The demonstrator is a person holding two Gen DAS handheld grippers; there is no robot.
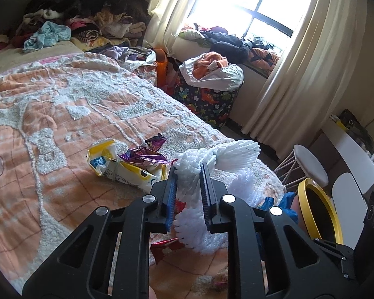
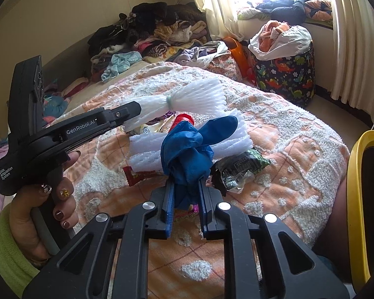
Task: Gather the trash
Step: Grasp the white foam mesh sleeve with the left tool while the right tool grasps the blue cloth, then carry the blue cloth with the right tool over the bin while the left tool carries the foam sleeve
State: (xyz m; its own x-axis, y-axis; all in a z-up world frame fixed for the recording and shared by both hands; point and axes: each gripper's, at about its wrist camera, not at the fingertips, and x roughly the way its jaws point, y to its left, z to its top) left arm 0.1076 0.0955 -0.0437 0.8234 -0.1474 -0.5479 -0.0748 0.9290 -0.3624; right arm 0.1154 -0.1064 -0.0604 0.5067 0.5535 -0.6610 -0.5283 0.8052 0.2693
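Note:
My left gripper (image 1: 188, 168) is shut on a white foam fruit net (image 1: 227, 154) and holds it above the bed; it also shows in the right wrist view (image 2: 187, 97). My right gripper (image 2: 185, 183) is shut on a crumpled blue glove (image 2: 187, 149). On the orange and white blanket (image 1: 62, 124) lie a yellow and white wrapper (image 1: 119, 169), a purple foil wrapper (image 1: 147, 152), a red wrapper (image 1: 162, 246), a second foam net (image 2: 147, 149) and a dark green wrapper (image 2: 239, 167). A yellow-rimmed bin (image 1: 321, 211) stands beside the bed at right.
A pile of clothes (image 1: 87, 12) covers the far end of the bed. A dinosaur-print basket (image 1: 207, 92) full of laundry stands by the curtained window. A white stool (image 1: 309, 164) and white chairs (image 1: 354, 159) stand at right.

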